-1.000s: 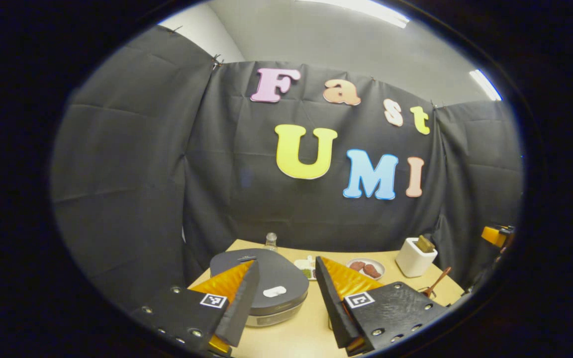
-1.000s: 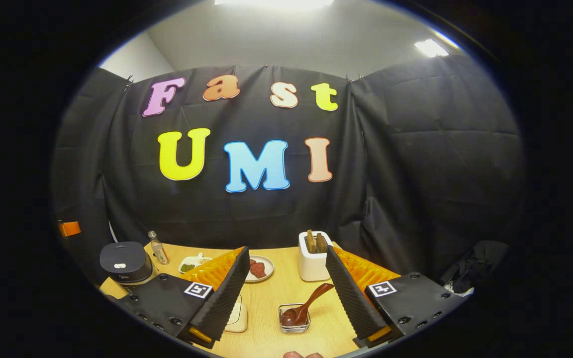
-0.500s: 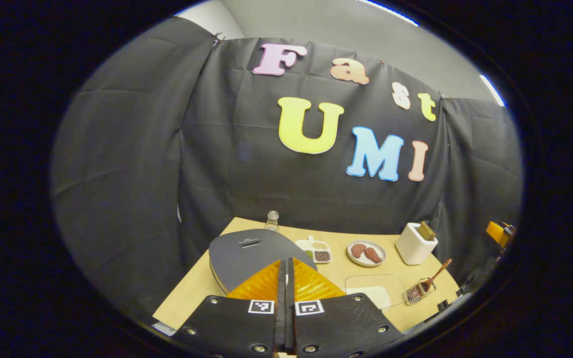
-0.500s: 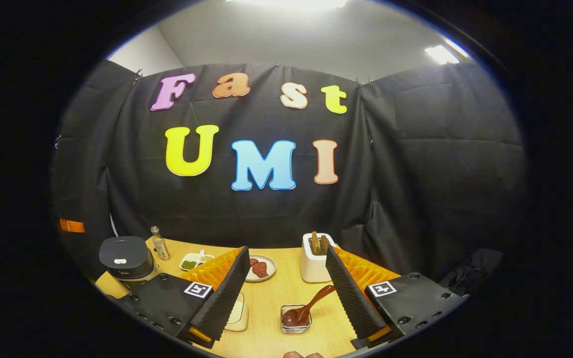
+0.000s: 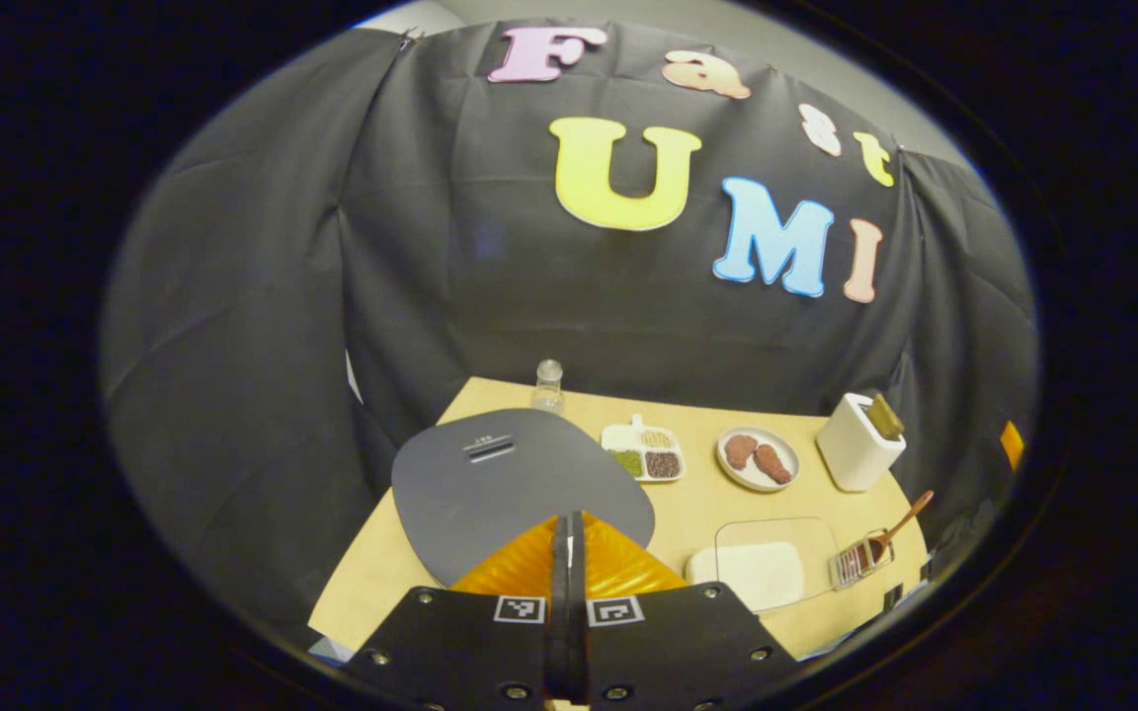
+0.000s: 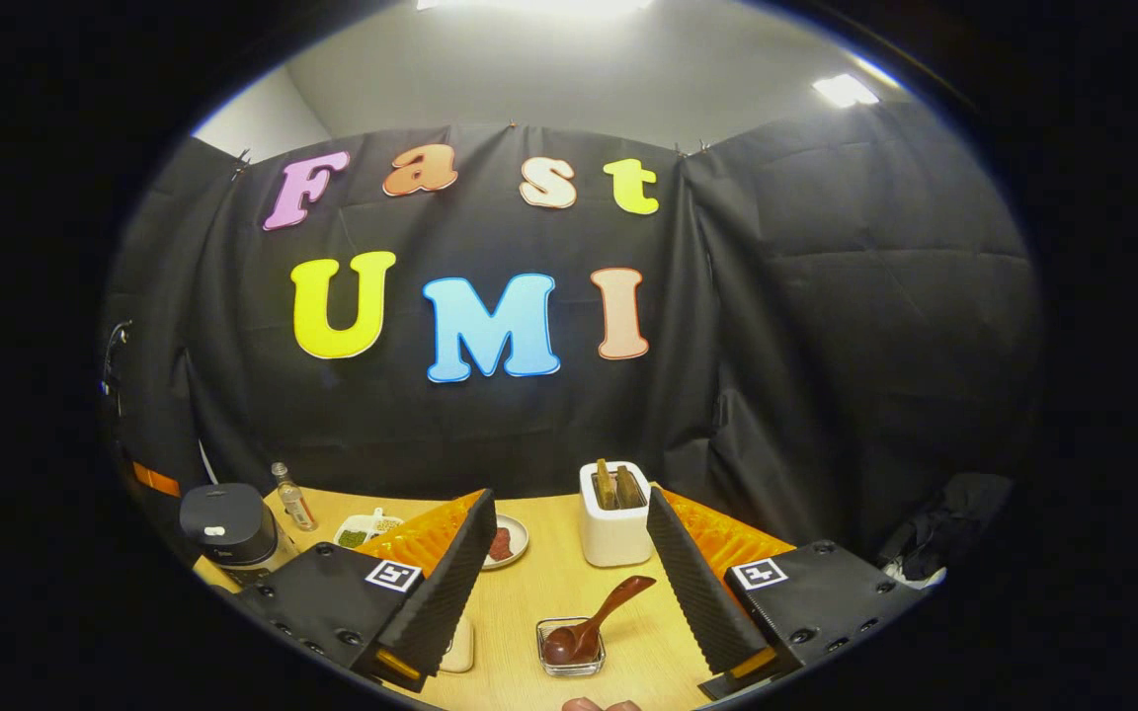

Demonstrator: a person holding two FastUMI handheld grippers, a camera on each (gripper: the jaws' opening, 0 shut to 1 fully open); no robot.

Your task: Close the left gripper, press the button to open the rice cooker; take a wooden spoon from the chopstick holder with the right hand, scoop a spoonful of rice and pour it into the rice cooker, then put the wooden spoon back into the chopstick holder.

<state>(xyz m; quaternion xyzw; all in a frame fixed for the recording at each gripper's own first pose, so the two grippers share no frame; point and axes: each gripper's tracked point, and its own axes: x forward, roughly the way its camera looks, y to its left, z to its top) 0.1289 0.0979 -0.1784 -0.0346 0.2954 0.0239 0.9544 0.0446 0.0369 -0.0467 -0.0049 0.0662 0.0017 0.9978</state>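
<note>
The dark grey rice cooker point(image 5: 500, 479) stands at the table's left with its lid down. My left gripper point(image 5: 566, 521) is shut, with nothing between its fingers, tips over the lid's near edge; whether they touch it I cannot tell. In the right gripper view the cooker point(image 6: 226, 521) is small at far left. A white chopstick holder point(image 6: 612, 521) point(image 5: 855, 456) has wooden handles sticking out. A wooden spoon point(image 6: 601, 614) point(image 5: 897, 526) lies with its bowl in a small glass dish point(image 6: 571, 652). My right gripper point(image 6: 574, 592) stands open above that dish, holding nothing.
On the wooden table point(image 5: 697, 504) are a small bottle point(image 5: 549, 383), a divided dish of grains point(image 5: 642, 454), a plate with brown pieces point(image 5: 759, 458) and a clear-lidded container with white contents point(image 5: 765, 568). Black cloth walls close the back and sides.
My left gripper went from open to shut and tipped downward over the cooker lid. The right gripper stayed open, and its view shifted slightly right.
</note>
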